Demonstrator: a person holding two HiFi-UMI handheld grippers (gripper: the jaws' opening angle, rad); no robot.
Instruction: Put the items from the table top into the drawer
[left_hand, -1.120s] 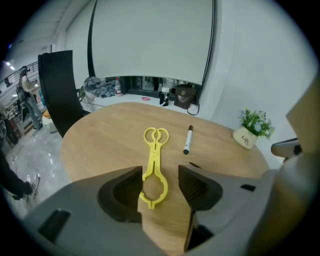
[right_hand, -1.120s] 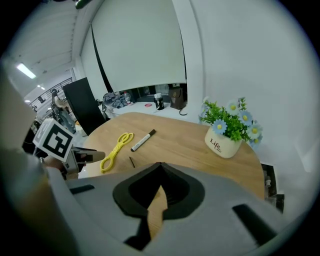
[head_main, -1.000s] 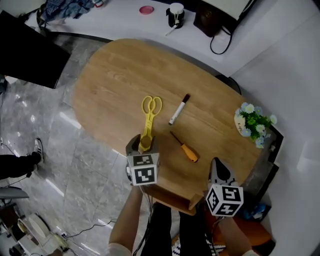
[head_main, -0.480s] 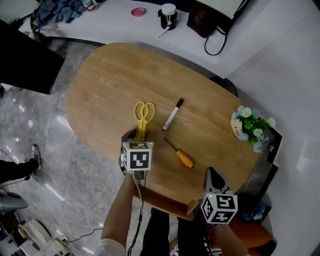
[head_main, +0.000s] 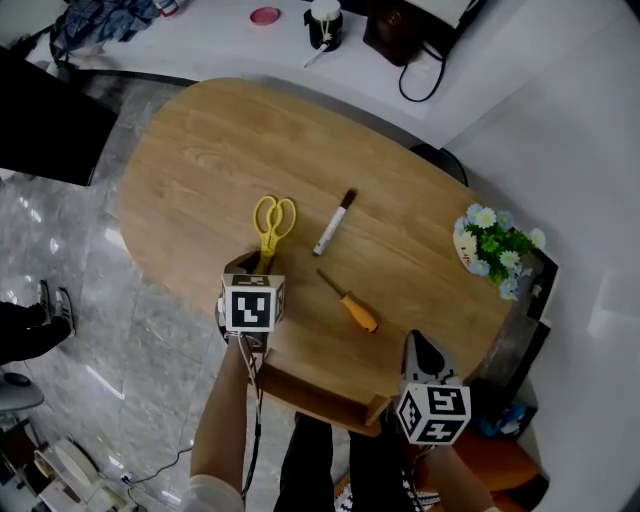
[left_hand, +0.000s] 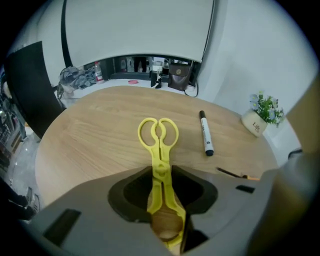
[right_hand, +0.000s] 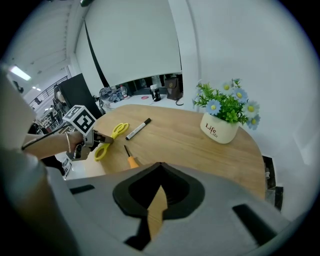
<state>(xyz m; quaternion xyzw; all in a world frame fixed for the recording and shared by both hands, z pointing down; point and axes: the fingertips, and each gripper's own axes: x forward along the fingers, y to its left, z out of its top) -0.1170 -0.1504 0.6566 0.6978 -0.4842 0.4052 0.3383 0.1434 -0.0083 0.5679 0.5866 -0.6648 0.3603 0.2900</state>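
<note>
Yellow scissors (head_main: 270, 225) lie on the oval wooden table (head_main: 200, 150), handles pointing away from me. My left gripper (head_main: 248, 268) points steeply down over their near end. Its jaws have just been closing, and the two yellow legs (left_hand: 159, 145) now sit between the pads and touch both. A black-and-white marker (head_main: 333, 222) and an orange-handled screwdriver (head_main: 350, 303) lie to the right of the scissors. My right gripper (head_main: 418, 342) hangs shut and holds nothing by the table's near right edge, above the open wooden drawer (head_main: 330, 400).
A white pot of blue flowers (head_main: 490, 245) stands at the table's right end. Behind the table, a white counter holds a cup (head_main: 322, 25), a dark bag (head_main: 400, 25) and a pink lid (head_main: 265, 15). A black panel (head_main: 40, 120) stands on the left.
My left gripper has come down further over the scissors' near end, hiding more of them, and its jaws have narrowed onto the legs. The right gripper has sunk slightly.
</note>
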